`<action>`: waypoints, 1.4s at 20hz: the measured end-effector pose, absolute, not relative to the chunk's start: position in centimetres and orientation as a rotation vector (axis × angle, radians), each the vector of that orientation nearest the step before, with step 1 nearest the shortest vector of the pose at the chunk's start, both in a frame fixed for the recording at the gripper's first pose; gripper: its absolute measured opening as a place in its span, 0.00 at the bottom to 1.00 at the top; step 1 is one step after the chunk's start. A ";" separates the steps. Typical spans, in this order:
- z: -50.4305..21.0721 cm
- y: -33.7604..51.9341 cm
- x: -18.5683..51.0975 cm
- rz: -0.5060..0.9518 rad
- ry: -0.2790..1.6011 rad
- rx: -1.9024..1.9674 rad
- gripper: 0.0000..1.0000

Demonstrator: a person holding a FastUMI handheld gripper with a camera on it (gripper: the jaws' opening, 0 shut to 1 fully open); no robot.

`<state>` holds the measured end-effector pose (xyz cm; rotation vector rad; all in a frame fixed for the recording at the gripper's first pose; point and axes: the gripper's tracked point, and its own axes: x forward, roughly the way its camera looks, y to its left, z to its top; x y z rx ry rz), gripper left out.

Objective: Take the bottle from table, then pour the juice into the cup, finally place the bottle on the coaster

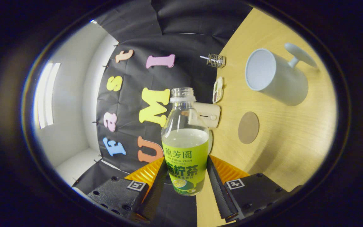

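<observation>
My gripper (186, 178) is shut on a clear, uncapped bottle (185, 142) with a green label, both fingers pressing its lower half. Pale juice reaches just above the label. The view is rolled, so the wooden table (295, 151) rises on the right-finger side of the bottle. A white cup (276, 77) with a handle stands on the table well beyond the right finger, its open mouth turned away from the tabletop. A round brown coaster (248, 127) lies on the table between the cup and the fingers, apart from the bottle.
Along the table's far edge by the black wall sit a small wire-and-glass item (216, 60), a small compartment dish (218, 90) and a cream box (208, 115) partly behind the bottle. A white wall and a window (47, 94) lie past the left finger.
</observation>
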<state>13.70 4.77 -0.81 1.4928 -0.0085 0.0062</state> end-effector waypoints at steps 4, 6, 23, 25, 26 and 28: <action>-0.5 4.7 13.6 -0.005 -0.019 1.578 0.77; -0.5 4.3 13.6 -0.011 -0.024 1.611 0.78; 0.8 2.2 14.0 -0.005 -0.140 1.914 0.77; 0.8 2.2 13.9 -0.002 -0.142 1.921 0.77; 0.9 2.0 13.9 -0.001 -0.147 1.926 0.77; 1.1 2.0 13.9 0.003 -0.150 1.932 0.77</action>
